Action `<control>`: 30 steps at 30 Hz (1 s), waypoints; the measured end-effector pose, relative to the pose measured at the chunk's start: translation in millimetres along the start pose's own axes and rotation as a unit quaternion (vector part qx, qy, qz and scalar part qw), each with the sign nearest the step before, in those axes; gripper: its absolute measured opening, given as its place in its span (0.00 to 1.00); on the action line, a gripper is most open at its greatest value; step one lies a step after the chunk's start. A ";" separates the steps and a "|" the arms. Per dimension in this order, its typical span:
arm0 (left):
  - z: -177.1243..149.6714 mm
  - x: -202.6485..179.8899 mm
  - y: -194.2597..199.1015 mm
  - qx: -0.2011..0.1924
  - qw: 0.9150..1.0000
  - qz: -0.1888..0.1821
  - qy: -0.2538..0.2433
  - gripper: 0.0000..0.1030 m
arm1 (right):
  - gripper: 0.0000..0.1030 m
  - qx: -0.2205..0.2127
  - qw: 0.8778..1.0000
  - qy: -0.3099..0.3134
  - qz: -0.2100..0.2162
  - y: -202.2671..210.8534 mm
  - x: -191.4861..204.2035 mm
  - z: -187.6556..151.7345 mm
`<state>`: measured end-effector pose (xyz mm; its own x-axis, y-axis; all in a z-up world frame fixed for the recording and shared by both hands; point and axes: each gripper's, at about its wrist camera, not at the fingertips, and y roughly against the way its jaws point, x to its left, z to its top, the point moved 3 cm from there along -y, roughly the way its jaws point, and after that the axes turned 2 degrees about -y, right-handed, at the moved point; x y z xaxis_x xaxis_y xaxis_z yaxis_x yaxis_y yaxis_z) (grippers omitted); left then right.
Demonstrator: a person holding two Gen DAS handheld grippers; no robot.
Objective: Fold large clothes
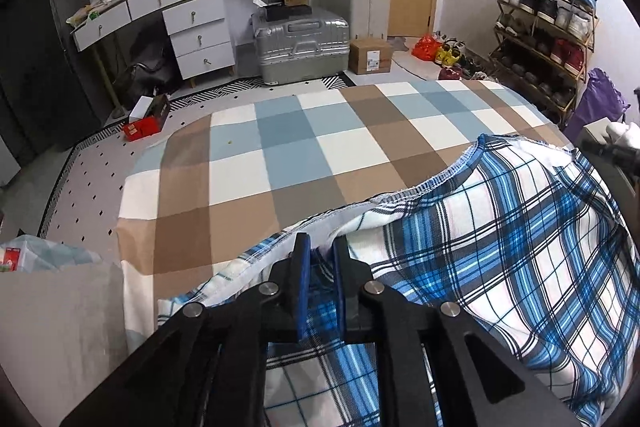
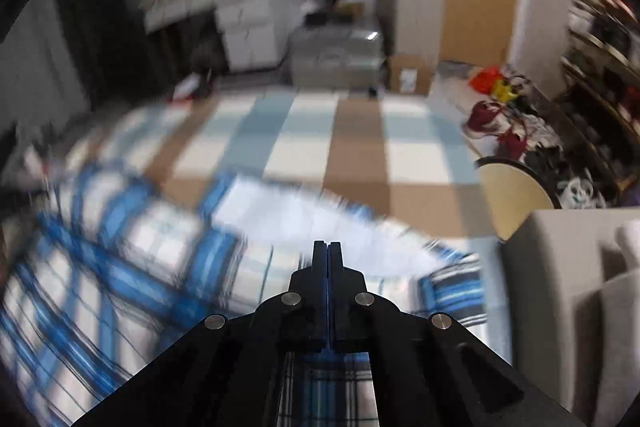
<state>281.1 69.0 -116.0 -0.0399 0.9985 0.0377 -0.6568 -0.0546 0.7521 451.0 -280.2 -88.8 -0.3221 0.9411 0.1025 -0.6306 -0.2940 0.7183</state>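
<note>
A blue, white and black plaid garment [image 1: 500, 247] lies bunched on the near part of a bed with a brown, blue and white checked cover [image 1: 300, 147]. My left gripper [image 1: 320, 247] is shut on a fold at the garment's stitched edge, with cloth bunched between its blue pads. In the blurred right wrist view the same plaid garment [image 2: 140, 267] spreads to the left and beneath my right gripper [image 2: 328, 245]. Its fingers are pressed flat together over the cloth. The blur hides whether any fabric is nipped between them. The checked cover [image 2: 320, 147] lies beyond.
Past the bed's far edge stand a silver suitcase [image 1: 300, 43], a cardboard box [image 1: 370, 55] and a white dresser [image 1: 180, 19]. A shoe rack [image 1: 548, 27] lines the right wall. A round side table [image 2: 516, 187] and grey upholstery [image 2: 560, 287] sit right of the bed.
</note>
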 end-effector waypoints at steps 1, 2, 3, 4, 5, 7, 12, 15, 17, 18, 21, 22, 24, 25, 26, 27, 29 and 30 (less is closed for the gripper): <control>-1.5 2.1 1.8 0.003 1.000 0.002 0.004 0.06 | 0.02 0.017 1.000 -0.007 -0.012 -3.3 -4.4 1.1; -3.2 4.2 4.4 0.002 1.000 0.005 0.010 0.09 | 0.11 0.042 0.999 -0.010 -0.025 -8.2 -7.8 -1.1; -7.0 7.7 10.6 0.001 1.000 0.014 0.020 0.12 | 0.21 0.061 0.997 -0.009 -0.036 -11.3 -10.2 -5.2; -10.6 10.0 15.5 -0.001 0.999 0.021 0.025 0.13 | 0.45 0.071 0.996 -0.006 -0.046 -10.4 -12.6 -11.3; -16.7 13.4 24.5 -0.007 0.999 0.027 0.032 0.14 | 0.60 0.070 0.996 -0.005 -0.051 -9.4 -15.7 -15.4; -29.4 18.0 40.4 -0.013 0.999 0.025 0.045 0.24 | 0.60 0.064 0.995 -0.009 -0.072 -3.1 -24.7 -24.7; -69.3 22.0 75.6 -0.031 0.996 0.012 0.079 0.49 | 0.60 0.087 0.993 -0.036 -0.064 -5.7 -40.6 -48.4; -88.1 19.9 86.5 -0.027 0.995 0.014 0.092 0.49 | 0.60 0.097 0.995 -0.029 -0.012 -10.2 -19.5 -53.7; -96.1 16.3 90.9 -0.022 0.995 0.013 0.099 0.49 | 0.62 0.113 0.993 -0.010 -0.025 -19.4 -6.1 -58.4; -101.4 12.5 93.2 -0.020 0.995 0.014 0.101 0.49 | 0.61 0.108 0.993 0.011 -0.043 -20.3 0.3 -59.8; -109.8 4.8 98.4 -0.021 0.994 0.005 0.106 0.49 | 0.35 0.096 0.994 0.022 -0.048 -16.5 4.5 -61.2; -113.2 1.2 99.4 -0.023 0.994 0.001 0.106 0.49 | 0.01 0.095 0.994 0.028 -0.048 -14.9 5.2 -61.5; -120.3 -4.9 99.2 -0.020 0.994 -0.005 0.108 0.49 | 0.01 0.072 0.997 0.023 -0.034 -3.3 5.5 -59.3; -122.5 -8.3 98.6 -0.017 0.994 -0.010 0.108 0.49 | 0.01 0.053 0.998 0.019 -0.020 4.8 4.9 -56.6; -124.1 -10.4 97.1 -0.015 0.994 -0.012 0.108 0.49 | 0.01 0.035 0.999 0.005 0.000 13.6 2.1 -52.1; -126.6 -12.4 98.1 -0.014 0.994 -0.011 0.109 0.49 | 0.01 0.016 1.000 -0.009 0.024 21.1 -0.8 -47.4; -128.4 -14.3 97.0 -0.011 0.994 -0.011 0.110 0.49 | 0.01 -0.019 0.998 -0.035 0.039 33.8 -8.8 -36.5; -127.9 -13.7 96.8 -0.010 0.994 -0.010 0.111 0.49 | 0.01 -0.035 0.998 -0.045 0.039 38.9 -12.4 -30.6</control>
<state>121.8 49.3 -127.9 -0.1893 0.9740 -0.1247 -0.6743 -0.0366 0.7375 408.9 -308.4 -83.2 -0.3092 0.9254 0.2192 -0.6549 -0.3743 0.6565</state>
